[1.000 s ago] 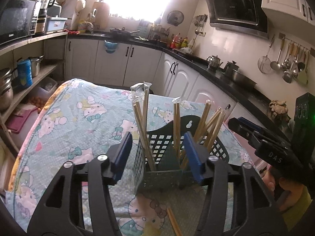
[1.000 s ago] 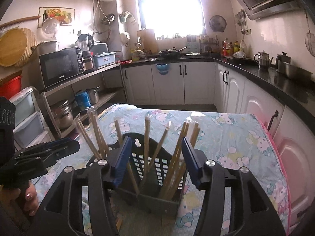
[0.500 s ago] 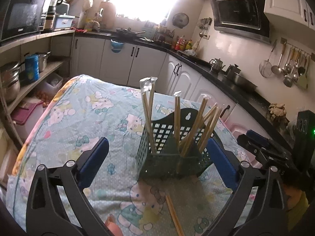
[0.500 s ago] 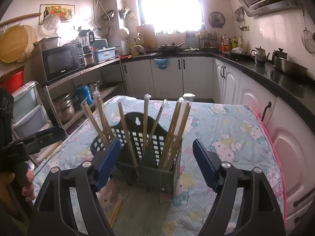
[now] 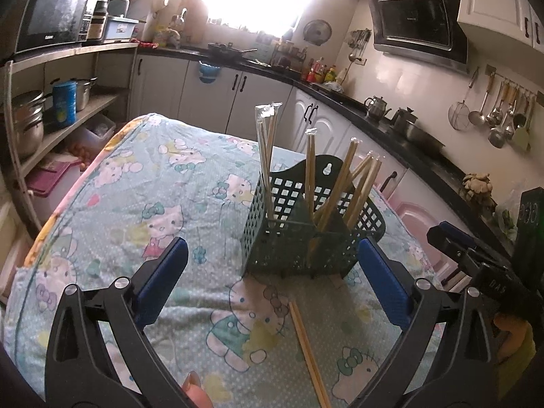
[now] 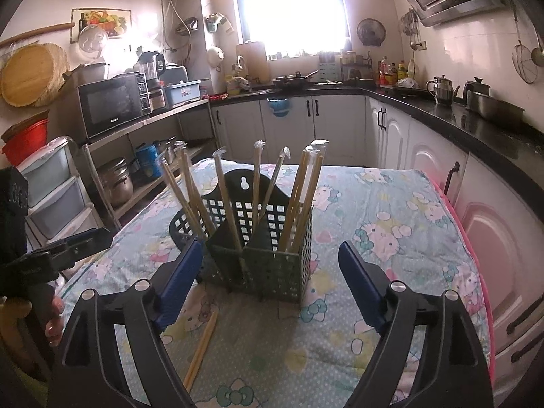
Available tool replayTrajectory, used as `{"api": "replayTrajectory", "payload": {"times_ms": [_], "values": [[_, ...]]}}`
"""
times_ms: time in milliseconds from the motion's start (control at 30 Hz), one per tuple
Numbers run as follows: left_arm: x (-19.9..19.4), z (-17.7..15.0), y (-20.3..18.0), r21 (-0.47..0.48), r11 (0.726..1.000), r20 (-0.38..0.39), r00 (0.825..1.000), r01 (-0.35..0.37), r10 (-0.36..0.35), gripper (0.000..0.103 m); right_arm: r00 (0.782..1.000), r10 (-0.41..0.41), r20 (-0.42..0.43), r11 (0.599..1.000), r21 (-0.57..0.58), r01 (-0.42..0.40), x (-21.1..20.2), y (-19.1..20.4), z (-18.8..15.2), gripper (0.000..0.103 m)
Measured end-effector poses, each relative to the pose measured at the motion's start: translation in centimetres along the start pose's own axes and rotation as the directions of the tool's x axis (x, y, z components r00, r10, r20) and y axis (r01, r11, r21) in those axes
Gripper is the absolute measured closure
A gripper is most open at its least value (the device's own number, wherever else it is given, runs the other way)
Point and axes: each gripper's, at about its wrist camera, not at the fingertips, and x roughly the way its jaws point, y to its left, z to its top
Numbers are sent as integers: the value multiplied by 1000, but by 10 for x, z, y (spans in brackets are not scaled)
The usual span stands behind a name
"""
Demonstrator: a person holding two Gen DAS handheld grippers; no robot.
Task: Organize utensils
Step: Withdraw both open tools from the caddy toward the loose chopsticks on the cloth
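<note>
Blue rubber-like pads line both tools. From left to right in the left wrist view: the left gripper (image 5: pixel 272 278) stands spread wide with nothing between its pads, its jaws having just been opening. Framed between them sits the dark green perforated plastic utensil basket (image 5: pixel 299 231) on the pale blue cartoon-cat tablecloth (image 5: pixel 142 183), its compartments bristling with cellophane-wrapped wooden chopstick pairs (image 5: pixel 267 156) that lean at various angles. Just in front of the basket one loose pair of bare wooden chopsticks (image 5: pixel 307 343) lies flat on the cloth, apart from the basket's foot. At the far right edge the other tool shows side-on.

In the right wrist view the loose pair (image 6: pixel 200 346) lies at lower left, near the left blue pad; the basket (image 6: pixel 268 261) is centre; the right gripper (image 6: pixel 268 278) is likewise parted and empty, its jaws having just been opening too.

The loose sticks look light, stiff and slim, likely to roll or scissor apart if pinched off-centre. A hold across both sticks near mid-length, pads square to them, seems safest; the soft cloth should give a little under the fingertips. The basket seems light as well, so a stick dropped in hard could nudge or tip it.
</note>
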Motion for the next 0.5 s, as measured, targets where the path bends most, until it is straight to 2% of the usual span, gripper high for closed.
{"api": "replayTrajectory", "payload": {"times_ms": [300, 500], "values": [[-8, -16, -9, 34, 999, -12, 1000, -17, 18, 11, 999, 9, -41, 1000, -17, -10, -7, 2, -19, 23], [-7, -30, -11, 19, 1000, -27, 999, -18, 18, 11, 995, 14, -95, 1000, 13, -13, -6, -9, -39, 22]]}}
